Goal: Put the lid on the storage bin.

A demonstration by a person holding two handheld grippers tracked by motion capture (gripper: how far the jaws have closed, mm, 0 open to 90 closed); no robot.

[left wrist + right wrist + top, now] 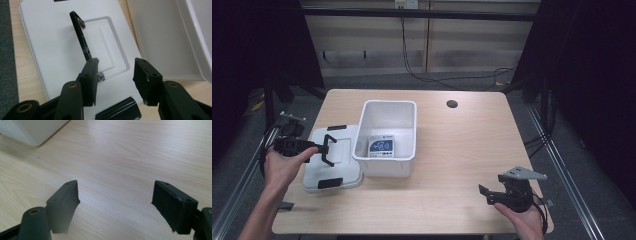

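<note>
A white bin [407, 131] stands mid-table with a small device with a blue display [381, 146] inside it. Its white lid [334, 172] lies flat to the bin's left, with black latches at both ends. My left gripper [331, 150] hovers open just over the lid. In the left gripper view [116, 65] the lid's thin black handle [81, 37] stands raised right beside one jaw, outside the gap, and a black latch [118, 111] lies below. My right gripper [484, 192] [116, 186] is open over bare wood at the front right, holding nothing.
The wooden table [462, 145] has a round cable hole [452, 104] at the back right. The bin's outer wall [160, 37] is close to my left gripper; its corner [30, 130] lies far from the right one. Dark floor and metal rails flank the table.
</note>
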